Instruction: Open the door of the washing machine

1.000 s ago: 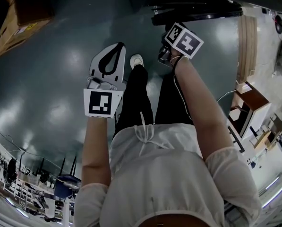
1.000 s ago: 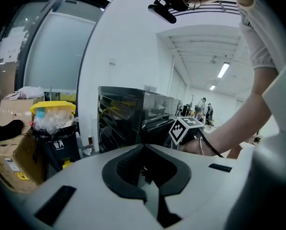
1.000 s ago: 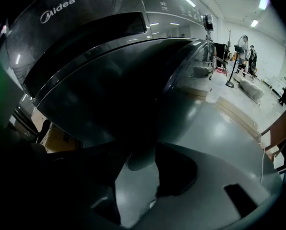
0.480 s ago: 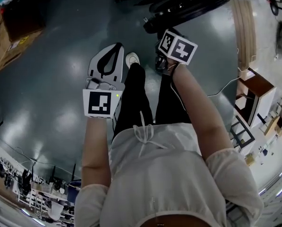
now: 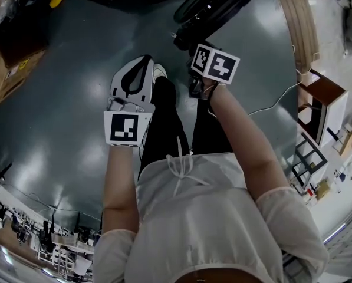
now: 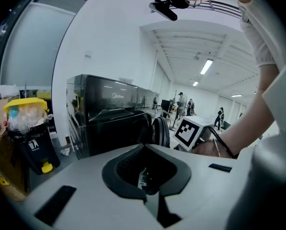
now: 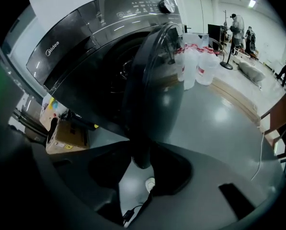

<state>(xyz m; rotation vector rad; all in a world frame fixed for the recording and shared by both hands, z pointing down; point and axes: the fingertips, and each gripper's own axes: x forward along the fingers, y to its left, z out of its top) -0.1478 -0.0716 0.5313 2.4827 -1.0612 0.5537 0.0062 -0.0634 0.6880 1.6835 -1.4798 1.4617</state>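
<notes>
The dark front-loading washing machine (image 7: 85, 56) stands with its round door (image 7: 152, 90) swung partly out; that door also shows at the top of the head view (image 5: 217, 7). My right gripper (image 7: 140, 164) points steeply down at the door's lower rim. The rim sits between its jaws, which are closing, and it fills the gap. In the head view the right gripper (image 5: 194, 87) is mostly hidden under its marker cube. My left gripper (image 5: 146, 61) hangs over the floor to the left, shut and empty. From the left gripper view the machine (image 6: 109, 119) lies ahead beyond the left gripper (image 6: 145, 181).
A yellow-lidded bin (image 6: 30, 128) stands left of the machine. A cardboard box (image 7: 66, 138) sits on the floor beside it. Several plastic jugs (image 7: 195, 63) line a wooden platform behind the door. A wooden cabinet (image 5: 323, 108) and a floor cable (image 5: 276, 102) are at the right. People stand far off.
The door has swung further out and shifted left in the head view, with my right gripper moving left along with it. The left gripper keeps its place in view.
</notes>
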